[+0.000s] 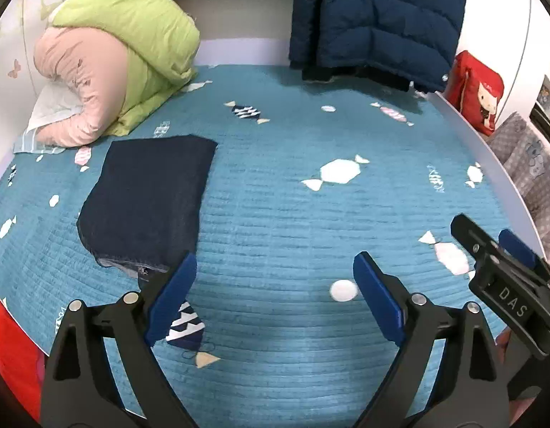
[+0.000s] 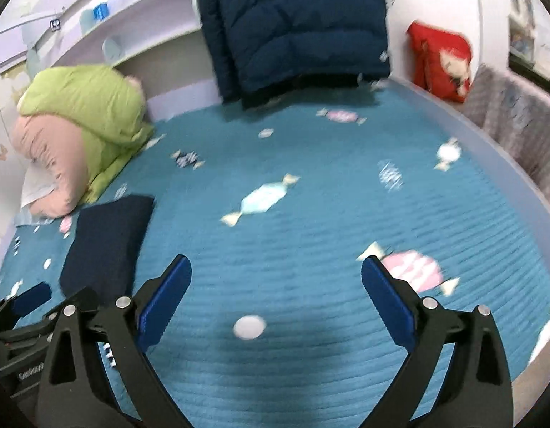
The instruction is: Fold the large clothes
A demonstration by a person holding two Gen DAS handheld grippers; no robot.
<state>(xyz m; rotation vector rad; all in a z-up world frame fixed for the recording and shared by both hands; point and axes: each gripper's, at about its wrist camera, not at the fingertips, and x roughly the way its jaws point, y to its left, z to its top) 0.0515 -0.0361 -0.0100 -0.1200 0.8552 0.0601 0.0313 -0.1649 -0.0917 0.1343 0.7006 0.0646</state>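
- While both hover over the teal bedspread [image 1: 275, 214], the left gripper [image 1: 275, 289] and right gripper [image 2: 276, 292] gape wide, holding nothing.
- Left of them lies the folded dark garment [image 1: 146, 199].
- Farther back hangs a navy puffer jacket [image 1: 378, 18], beside rolled green-and-pink bedding [image 1: 132, 42].

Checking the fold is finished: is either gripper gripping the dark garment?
No: the folded dark garment lies alone on the bedspread, both jaws open and empty.

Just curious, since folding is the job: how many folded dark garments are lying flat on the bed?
1. The folded navy garment lies on the teal bedspread, left of centre, below the green quilt. More could lie outside the views.
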